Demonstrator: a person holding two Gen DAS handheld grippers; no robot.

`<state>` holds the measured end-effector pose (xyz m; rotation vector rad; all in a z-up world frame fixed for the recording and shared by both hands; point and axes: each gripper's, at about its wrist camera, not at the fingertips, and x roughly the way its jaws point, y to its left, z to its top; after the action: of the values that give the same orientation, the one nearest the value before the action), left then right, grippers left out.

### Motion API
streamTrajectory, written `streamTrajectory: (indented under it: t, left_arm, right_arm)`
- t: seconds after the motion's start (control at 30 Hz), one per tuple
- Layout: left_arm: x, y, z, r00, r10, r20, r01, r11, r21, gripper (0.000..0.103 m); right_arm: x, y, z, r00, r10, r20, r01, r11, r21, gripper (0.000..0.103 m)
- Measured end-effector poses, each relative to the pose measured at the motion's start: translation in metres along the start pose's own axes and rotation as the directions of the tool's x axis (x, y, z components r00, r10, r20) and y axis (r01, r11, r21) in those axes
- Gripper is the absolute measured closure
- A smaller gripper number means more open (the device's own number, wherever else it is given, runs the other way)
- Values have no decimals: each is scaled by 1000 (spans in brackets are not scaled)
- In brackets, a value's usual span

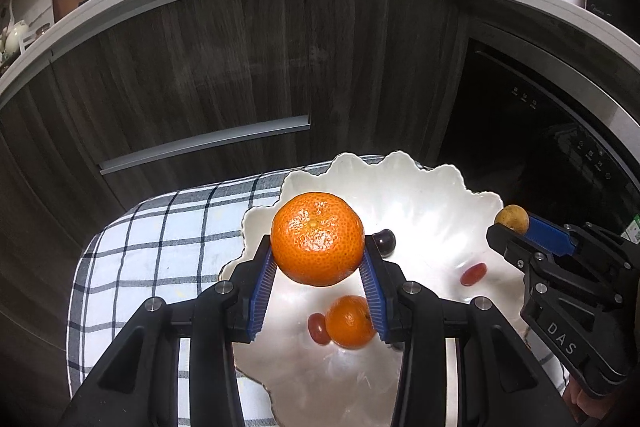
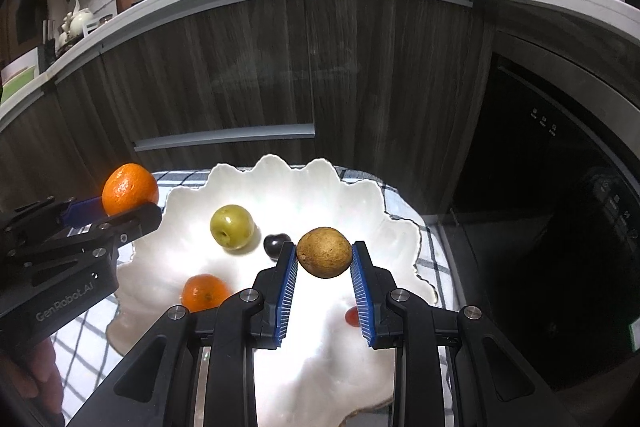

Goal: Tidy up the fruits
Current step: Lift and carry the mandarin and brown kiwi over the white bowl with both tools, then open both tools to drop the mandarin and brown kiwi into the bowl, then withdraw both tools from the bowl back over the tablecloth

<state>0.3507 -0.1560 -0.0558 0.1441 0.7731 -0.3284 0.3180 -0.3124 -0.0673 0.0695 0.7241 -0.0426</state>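
Left gripper (image 1: 318, 259) clamps orange (image 1: 317, 238), right gripper (image 2: 325, 259) brown fruit (image 2: 324, 252); green fruit (image 2: 232, 226) only in right view

You hold a large orange mandarin (image 1: 317, 243) with dimpled, glossy peel between ribbed blue rubbery pads (image 1: 262, 287) on matt black plastic fingers with shiny metal screws. Your other pair grips a small round brown fruit (image 2: 324, 252) with dull, rough skin. Below, the scalloped white ceramic bowl (image 2: 280, 183) gleams smooth on checked woven cloth (image 1: 160, 239). Dark cabinet fronts (image 1: 200, 67) look like matt wood grain.
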Motion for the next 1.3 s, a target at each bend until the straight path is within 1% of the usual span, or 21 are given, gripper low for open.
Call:
streamTrajectory:
  t: [0.37,0.4,0.43,0.47,0.5,0.53,0.57,0.6,0.63,0.67,0.7,0.77,0.83,1.03,1.3]
  left_arm:
    - [15,1,-2,999,-20,-44,19,1000,-12,60]
    - [16,0,-3,998,-20,-51,19,1000,-13,58]
    - [16,0,-3,999,-16,-52,15,1000,-10,46]
    - [15,-1,-4,999,-3,-44,3,1000,-6,39]
    - [12,-1,-5,1000,12,-29,-12,1000,-5,29]
    - [10,0,-5,1000,25,-17,-25,1000,-7,25]
    - [9,1,-5,1000,25,-15,-25,1000,-10,24]
    - [8,2,-5,1000,20,-17,-20,1000,-15,21]
    - [7,3,-6,1000,18,-18,-19,1000,-17,18]
    - [6,3,-7,1000,24,-16,-25,1000,-18,17]
    - [5,4,-8,1000,27,-15,-27,999,-16,16]
    - [3,4,-8,999,31,-16,-31,999,-15,15]
    - [0,5,-9,999,36,-14,-36,999,-16,11]
    - [-12,6,-6,999,33,12,-32,999,-28,6]
    - [-30,6,-3,999,31,36,-30,999,-26,5]
  right_arm:
    - [17,0,-1,999,6,-39,-7,1000,-7,74]
    - [17,-1,-1,999,5,-41,-5,1000,-6,74]
    - [17,-1,-1,999,3,-41,-3,1000,-4,74]
    - [16,-1,-1,999,0,-41,0,1000,-4,73]
    - [15,-1,-1,999,-1,-41,1,1000,-6,73]
    - [15,-1,-1,999,-7,-39,7,1000,-10,73]
    - [13,0,-1,999,-28,-31,28,999,-18,72]
    - [12,1,-1,999,-36,-25,35,999,-23,71]
    - [11,1,-2,999,-36,-23,36,999,-24,66]
    - [10,1,-2,999,-37,-19,36,999,-24,57]
    - [8,0,-2,999,-39,-15,39,999,-22,52]
    - [3,0,-3,999,-47,4,47,999,-14,34]
    - [-2,0,-3,998,-54,26,55,998,-9,26]
    - [-9,-1,-1,998,-57,32,57,998,-3,25]
    - [-25,-3,2,997,-57,50,57,998,11,25]
